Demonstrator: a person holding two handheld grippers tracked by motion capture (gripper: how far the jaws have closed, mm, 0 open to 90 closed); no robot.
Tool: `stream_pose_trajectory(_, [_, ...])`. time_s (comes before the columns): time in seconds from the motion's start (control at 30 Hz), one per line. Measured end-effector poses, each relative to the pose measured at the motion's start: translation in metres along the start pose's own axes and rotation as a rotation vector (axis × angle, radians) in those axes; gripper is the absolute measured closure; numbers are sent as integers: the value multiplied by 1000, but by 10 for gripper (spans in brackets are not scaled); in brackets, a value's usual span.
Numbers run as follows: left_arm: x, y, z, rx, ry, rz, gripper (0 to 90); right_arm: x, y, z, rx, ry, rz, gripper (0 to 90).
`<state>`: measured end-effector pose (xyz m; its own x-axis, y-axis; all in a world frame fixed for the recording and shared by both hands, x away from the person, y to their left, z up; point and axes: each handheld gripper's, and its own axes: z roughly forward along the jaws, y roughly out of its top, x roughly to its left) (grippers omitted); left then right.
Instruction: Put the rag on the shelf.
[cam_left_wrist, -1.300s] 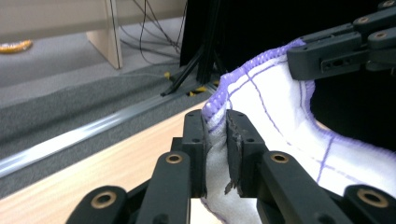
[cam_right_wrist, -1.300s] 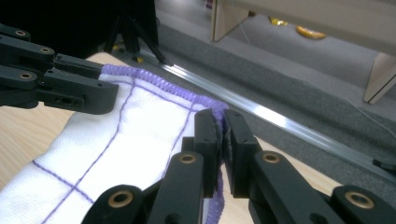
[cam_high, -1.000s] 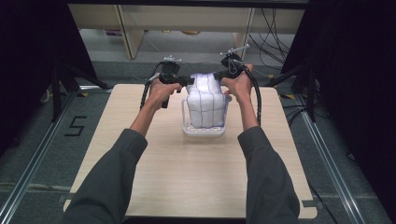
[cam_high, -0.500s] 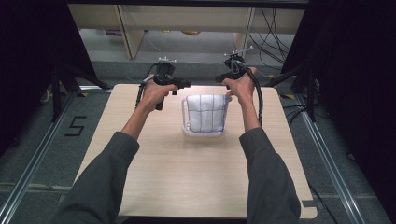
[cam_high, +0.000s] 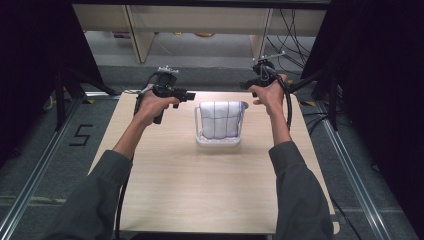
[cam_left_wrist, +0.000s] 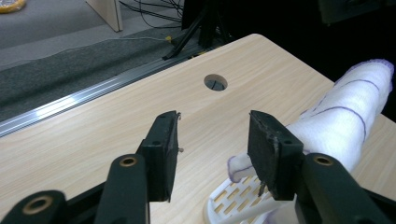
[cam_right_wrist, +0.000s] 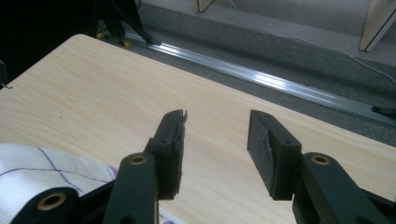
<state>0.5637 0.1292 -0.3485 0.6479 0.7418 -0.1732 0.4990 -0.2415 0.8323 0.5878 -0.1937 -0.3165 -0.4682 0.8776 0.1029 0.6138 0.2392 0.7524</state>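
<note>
Hiding rack (cam_high: 218, 142) walls, white cloth (cam_high: 220, 119) draped

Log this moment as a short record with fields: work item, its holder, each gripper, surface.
work item: white cloth with purple grid lines, draped over the rack
holder: white slotted rack, mid-table toward the far edge
left gripper: jaws just opened, nothing between them, left of the cloth
right gripper: jaws just opened, nothing between them, right of the cloth
surface: light wooden table, with a round hole
</note>
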Motion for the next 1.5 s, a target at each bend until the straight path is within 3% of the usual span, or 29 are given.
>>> stream_pose_trajectory(0.1, [0,-2,-6,19,4,11,496,0,-1,-5,-27,21,-14,555])
stream_pose_trajectory(0.3, [-5,-8,-19,0,-2,15,438,4,-6,-18,-36,43,-33,505])
stream_pose_trajectory(0.5, [-13,-17,-28,12,-14,20,374,12,-14,-32,-43,62,-16,438])
stream_pose_trajectory(0.6, [-17,-20,-29,2,-29,12,363,11,-16,-34,-60,64,-49,422])
stream_pose_trajectory(0.63, [-20,-22,-31,14,-29,25,353,13,-17,-38,-72,72,-59,416])
stream_pose_trajectory(0.67, [-22,-23,-32,3,-32,12,352,15,-18,-40,-66,79,-44,413])
stream_pose_trajectory(0.7, [-22,-23,-33,12,-36,23,352,15,-19,-40,-68,81,-62,410])
stream_pose_trajectory(0.87, [-29,-27,-38,-5,-41,20,347,19,-24,-44,-71,86,-61,405])
stream_pose_trajectory(1.1, [-41,-37,-48,-26,-60,20,324,28,-35,-51,-83,110,-112,393])
stream_pose_trajectory(1.2, [-46,-41,-51,-35,-65,26,315,33,-40,-54,-89,118,-94,389])
stream_pose_trajectory(1.37, [-55,-49,-55,-42,-79,28,302,33,-46,-56,-85,134,-125,388])
stream_pose_trajectory(1.4, [-57,-50,-56,-47,-77,28,302,35,-48,-57,-88,140,-101,385])
stream_pose_trajectory(1.47, [-60,-54,-57,-47,-81,29,302,33,-50,-59,-78,126,-133,382])
stream_pose_trajectory(1.5, [-62,-55,-58,-47,-98,30,302,34,-52,-59,-83,131,-126,382])
